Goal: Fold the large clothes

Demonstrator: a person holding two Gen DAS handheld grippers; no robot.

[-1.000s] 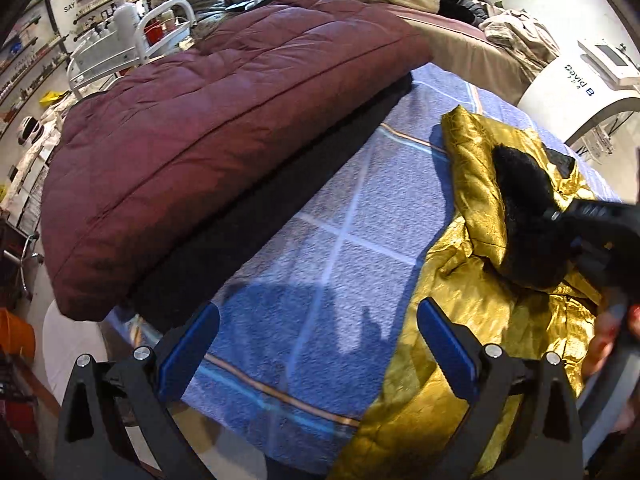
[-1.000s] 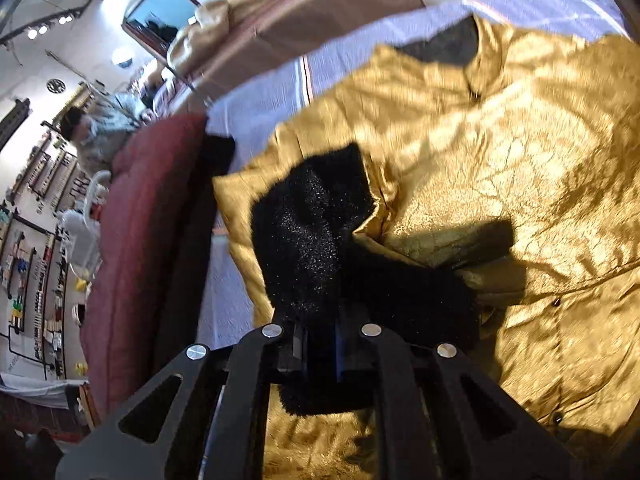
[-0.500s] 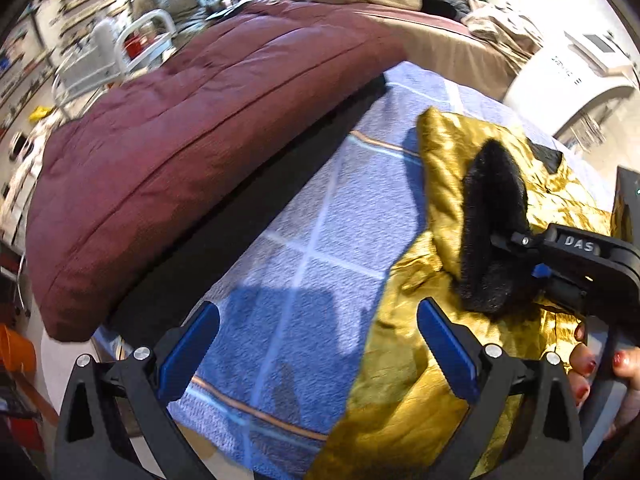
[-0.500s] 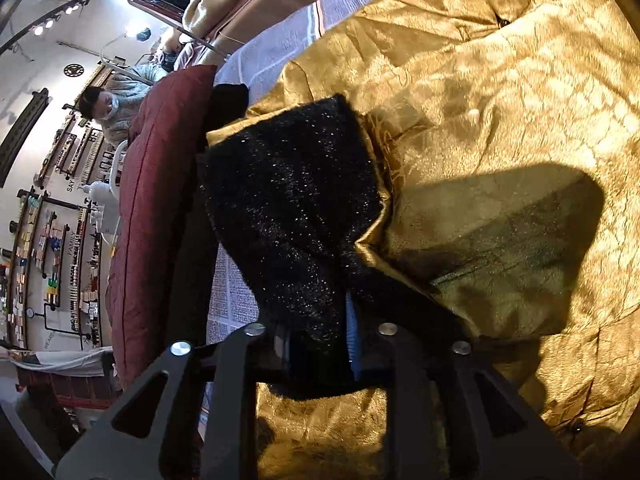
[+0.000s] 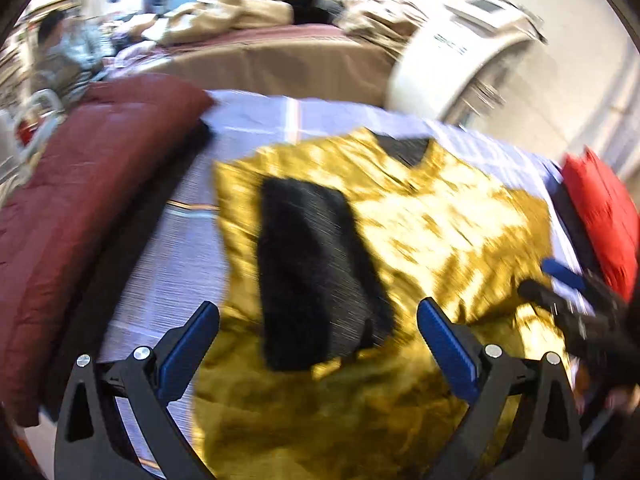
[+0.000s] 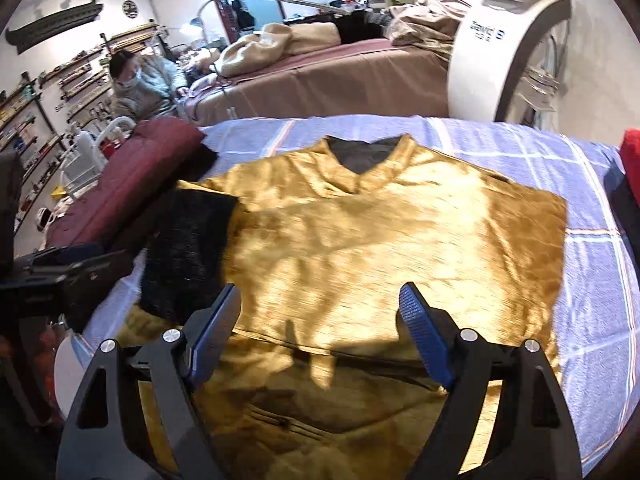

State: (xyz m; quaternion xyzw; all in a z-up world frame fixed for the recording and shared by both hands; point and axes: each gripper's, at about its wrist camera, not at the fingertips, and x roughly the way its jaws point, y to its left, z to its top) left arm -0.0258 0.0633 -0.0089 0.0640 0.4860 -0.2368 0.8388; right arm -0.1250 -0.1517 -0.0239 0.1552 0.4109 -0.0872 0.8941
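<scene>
1. Gold satin jacket [image 6: 380,248] lies flat on the checked blue bed cover [image 6: 592,264], collar toward the far edge, so its sides can be folded in.
2. Its black fur cuff [image 6: 188,248] rests folded in near the left edge.
3. Your right gripper [image 6: 320,340] is opening, nothing between the jaws.
4. Your left gripper [image 5: 320,352] stands wide, empty, above the cuff.
</scene>
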